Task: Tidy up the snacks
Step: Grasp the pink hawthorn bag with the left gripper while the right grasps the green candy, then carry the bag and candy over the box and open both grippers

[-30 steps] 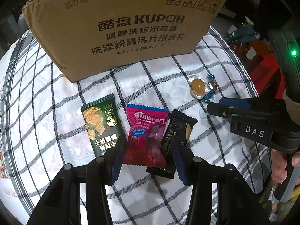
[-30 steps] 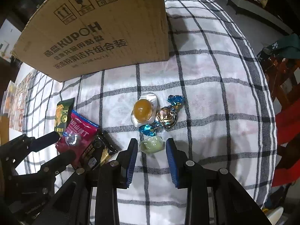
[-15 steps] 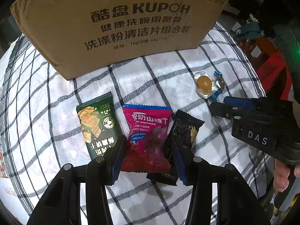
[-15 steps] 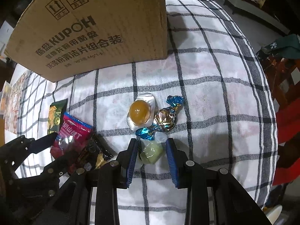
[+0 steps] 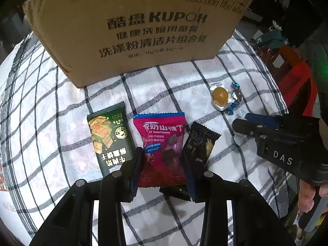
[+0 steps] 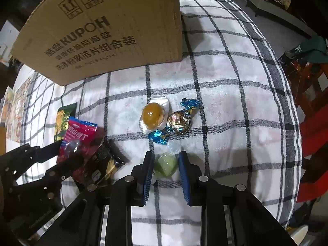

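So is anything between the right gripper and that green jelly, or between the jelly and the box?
Nothing between them: the right gripper already brackets the green jelly. Toward the cardboard box, the orange jelly cup and the foil candy lie on the cloth in the path.

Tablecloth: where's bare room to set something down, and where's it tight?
Free: the checked tablecloth right of the foil-wrapped candy, out to the edge; also the strip between the cardboard box and the hawthorn packet. Crowded: the three-packet row and the candy cluster beside it.

Matt cardboard box [image 5: 139, 26], woven cloth [image 6: 225, 102], glossy wrappers [image 5: 162, 143]
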Demonstrator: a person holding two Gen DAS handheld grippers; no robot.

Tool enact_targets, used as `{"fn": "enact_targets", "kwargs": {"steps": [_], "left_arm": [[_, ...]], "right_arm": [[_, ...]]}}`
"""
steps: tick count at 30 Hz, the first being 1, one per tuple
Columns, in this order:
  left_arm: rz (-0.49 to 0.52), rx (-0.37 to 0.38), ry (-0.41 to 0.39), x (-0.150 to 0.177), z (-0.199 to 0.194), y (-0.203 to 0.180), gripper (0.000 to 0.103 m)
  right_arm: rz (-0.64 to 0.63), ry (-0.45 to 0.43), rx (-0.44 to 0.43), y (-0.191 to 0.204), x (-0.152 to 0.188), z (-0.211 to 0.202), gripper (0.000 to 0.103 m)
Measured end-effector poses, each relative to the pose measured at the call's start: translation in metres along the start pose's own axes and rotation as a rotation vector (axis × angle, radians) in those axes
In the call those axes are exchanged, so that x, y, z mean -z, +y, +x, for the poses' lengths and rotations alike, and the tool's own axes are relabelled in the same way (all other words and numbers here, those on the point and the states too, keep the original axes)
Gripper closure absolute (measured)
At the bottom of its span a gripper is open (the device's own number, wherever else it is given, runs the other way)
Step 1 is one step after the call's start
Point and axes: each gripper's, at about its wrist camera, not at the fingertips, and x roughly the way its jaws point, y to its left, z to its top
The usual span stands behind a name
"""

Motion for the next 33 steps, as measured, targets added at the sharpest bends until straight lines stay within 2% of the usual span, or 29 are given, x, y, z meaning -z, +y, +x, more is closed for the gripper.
{"fn": "enact_targets", "kwargs": {"steps": [12,18,27,33], "left_arm": [[-0.005,0.006,-0.093,0.002,-0.039,-0.004,0.066],[-0.008,0.005,-0.154,0.0,-0.061,-0.005,0.066],[-0.004,0.004,-0.259,-0.006,-0.098,-0.009,0.066],[-0.011,0.026,-0.31,-0.013,-0.117,-0.013,0.066]], "right_arm": [[-0.043,-0.076,-0.006,0.009,0.003,-0.041,0.076],[-0.047,-0.113,-0.031,-0.001,0.0,-0.064,0.076],[-0.05,-0.191,-0.09,0.006,-0.007,-0.097,0.076],[-0.047,-0.237,-0.108,0.006,-0.014,-0.115,0.076]]}}
